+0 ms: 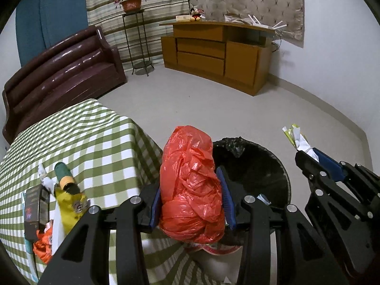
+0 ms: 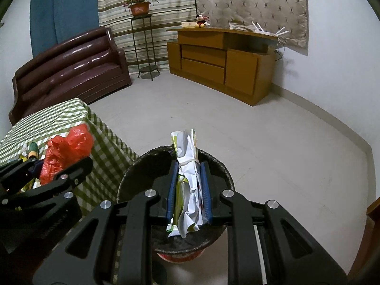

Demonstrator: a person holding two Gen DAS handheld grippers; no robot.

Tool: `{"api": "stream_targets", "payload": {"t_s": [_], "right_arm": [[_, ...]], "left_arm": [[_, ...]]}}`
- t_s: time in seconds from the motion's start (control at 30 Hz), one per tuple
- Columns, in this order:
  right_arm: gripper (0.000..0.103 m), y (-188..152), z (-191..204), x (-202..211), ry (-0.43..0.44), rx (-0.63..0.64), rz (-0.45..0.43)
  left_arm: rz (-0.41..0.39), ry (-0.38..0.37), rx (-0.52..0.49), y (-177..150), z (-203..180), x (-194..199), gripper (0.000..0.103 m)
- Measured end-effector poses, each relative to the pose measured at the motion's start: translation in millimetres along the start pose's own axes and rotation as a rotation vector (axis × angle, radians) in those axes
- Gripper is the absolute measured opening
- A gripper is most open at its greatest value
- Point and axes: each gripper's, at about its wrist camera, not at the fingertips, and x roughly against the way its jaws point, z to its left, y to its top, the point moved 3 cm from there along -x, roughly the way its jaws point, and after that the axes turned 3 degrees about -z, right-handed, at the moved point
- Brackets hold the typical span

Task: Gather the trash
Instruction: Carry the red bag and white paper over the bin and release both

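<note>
My left gripper (image 1: 190, 178) is shut on a crumpled red plastic bag (image 1: 190, 190), pinched between its blue pads just left of the bin's rim. The round trash bin (image 1: 280, 166) with a black liner stands on the floor beside the table. My right gripper (image 2: 189, 163) is shut on a crushed white and green paper wrapper (image 2: 187, 190), held over the bin's opening (image 2: 133, 178). From the left wrist view, the right gripper (image 1: 308, 153) hangs right of the bin with the wrapper (image 1: 296, 137) sticking out. The right wrist view shows the left gripper (image 2: 47, 163) and red bag (image 2: 64, 149) at left.
A table with a green checked cloth (image 1: 95, 142) carries a yellow and green bottle (image 1: 68, 190), a black box (image 1: 35, 209) and an orange bag (image 1: 42, 244). A brown sofa (image 1: 66, 71), a plant stand (image 1: 140, 47) and a wooden cabinet (image 1: 213, 54) line the far walls.
</note>
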Motion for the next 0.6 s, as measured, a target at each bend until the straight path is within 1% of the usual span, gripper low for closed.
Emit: {"api": "stream_targets", "payload": {"t_s": [0.13, 0.2, 0.23, 0.27, 0.43, 0.53, 0.6], "right_arm": [[0.02, -1, -5, -10, 0.005, -0.009, 0.011], [0.02, -1, -4, -13, 0.011, -0.011, 0.017], [0.021, -2, -6, -15, 0.016, -0.012, 0.019], [0.026, -2, -6, -16, 0.016, -0.014, 0.02], [0.035, 1, -9, -18, 0.004, -0.027, 0.012], [0.037, 2, -12, -15, -0.007, -0.031, 0.004], [0.041, 2, -13, -13, -0.013, -0.037, 0.0]], "left_arm": [[0.03, 0.001, 0.005, -1, -5, -10, 0.042], [0.034, -0.003, 0.008, 1, -7, -12, 0.044], [0.036, 0.001, 0.007, 1, -7, -13, 0.046], [0.039, 0.003, 0.008, 1, -5, -13, 0.05], [0.042, 0.001, 0.005, 2, -5, -13, 0.057], [0.04, 0.003, 0.001, 2, -6, -12, 0.059], [0.037, 0.004, 0.003, 2, -6, -12, 0.059]]}}
